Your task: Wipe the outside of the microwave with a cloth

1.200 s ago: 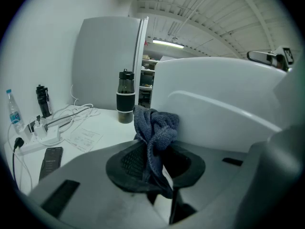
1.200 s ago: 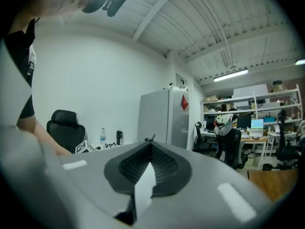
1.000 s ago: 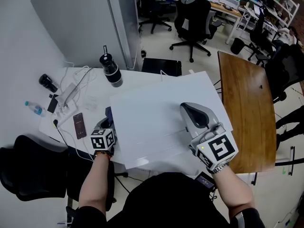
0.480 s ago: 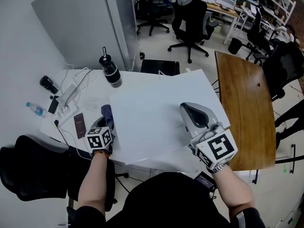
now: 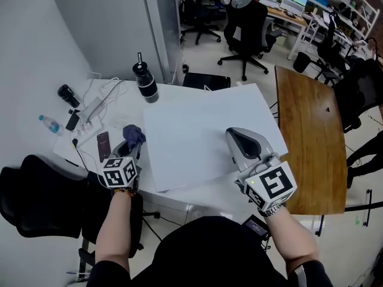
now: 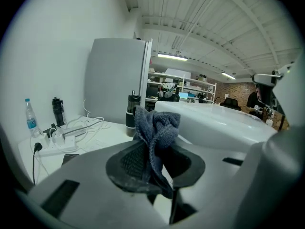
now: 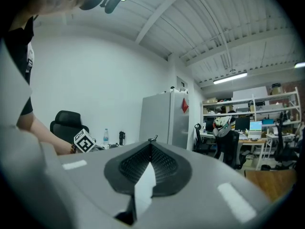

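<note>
The white microwave point(image 5: 203, 136) fills the middle of the desk, its flat top towards me. Beside its left side my left gripper point(image 5: 131, 145) is shut on a crumpled blue-grey cloth point(image 5: 133, 135), which stands just above the level of the top edge. In the left gripper view the cloth point(image 6: 155, 125) bulges up between the pads of that gripper point(image 6: 155, 149), with the microwave point(image 6: 214, 125) to its right. My right gripper point(image 5: 238, 137) rests on the microwave's top near the right edge, its jaws shut with nothing in them point(image 7: 151, 147).
A black tumbler point(image 5: 145, 84) stands behind the microwave's left corner. A phone point(image 5: 103, 145), a power strip with cables point(image 5: 90, 109), a water bottle point(image 5: 49, 124) lie on the desk to the left. A wooden table point(image 5: 308, 136) is to the right, a black chair point(image 5: 36, 199) at lower left.
My left gripper has risen with the cloth along the microwave's left side, so the cloth now shows above the top edge. The right gripper stays on the top, barely shifted.
</note>
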Action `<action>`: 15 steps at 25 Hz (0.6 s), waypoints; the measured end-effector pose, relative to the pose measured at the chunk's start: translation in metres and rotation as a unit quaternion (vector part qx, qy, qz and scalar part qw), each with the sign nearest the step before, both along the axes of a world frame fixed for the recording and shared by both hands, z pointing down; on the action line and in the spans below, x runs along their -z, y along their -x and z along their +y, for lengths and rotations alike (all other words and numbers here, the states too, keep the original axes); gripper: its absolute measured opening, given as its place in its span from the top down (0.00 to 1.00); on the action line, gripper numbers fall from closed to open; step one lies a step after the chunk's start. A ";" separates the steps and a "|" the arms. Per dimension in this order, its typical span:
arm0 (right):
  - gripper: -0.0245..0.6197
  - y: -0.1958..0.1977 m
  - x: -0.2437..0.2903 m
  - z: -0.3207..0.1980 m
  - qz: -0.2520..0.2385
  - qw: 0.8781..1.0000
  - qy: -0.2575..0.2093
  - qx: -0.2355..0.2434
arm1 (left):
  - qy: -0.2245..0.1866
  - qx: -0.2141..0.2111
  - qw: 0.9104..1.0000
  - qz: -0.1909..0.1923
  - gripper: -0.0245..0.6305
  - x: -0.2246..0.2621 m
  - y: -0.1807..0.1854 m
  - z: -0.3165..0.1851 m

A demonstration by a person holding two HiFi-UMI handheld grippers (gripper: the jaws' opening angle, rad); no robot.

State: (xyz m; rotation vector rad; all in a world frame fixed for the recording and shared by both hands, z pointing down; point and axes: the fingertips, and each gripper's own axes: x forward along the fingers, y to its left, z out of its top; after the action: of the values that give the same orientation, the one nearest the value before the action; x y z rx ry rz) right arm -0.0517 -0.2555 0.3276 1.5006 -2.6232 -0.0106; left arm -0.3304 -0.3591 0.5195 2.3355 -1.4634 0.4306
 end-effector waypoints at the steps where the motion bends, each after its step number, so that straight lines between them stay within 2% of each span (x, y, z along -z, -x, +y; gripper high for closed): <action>1: 0.96 0.000 0.001 0.004 -0.001 1.000 0.000 0.004 | -0.004 0.004 1.000 -0.001 0.83 0.005 0.002 0.006; 8: 0.96 -0.004 0.002 0.035 -0.007 0.999 0.000 0.041 | -0.035 0.043 0.998 -0.006 0.83 0.043 0.011 0.065; 15: 0.96 -0.022 0.002 0.077 -0.016 0.997 0.006 0.079 | -0.060 0.088 0.994 -0.006 0.83 0.077 0.004 0.139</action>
State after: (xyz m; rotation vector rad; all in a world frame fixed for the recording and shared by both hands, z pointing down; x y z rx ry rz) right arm -0.0298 -0.1781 0.3253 1.2956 -2.7559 0.0138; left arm -0.3339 -0.2200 0.4420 2.2716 -1.7269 0.3188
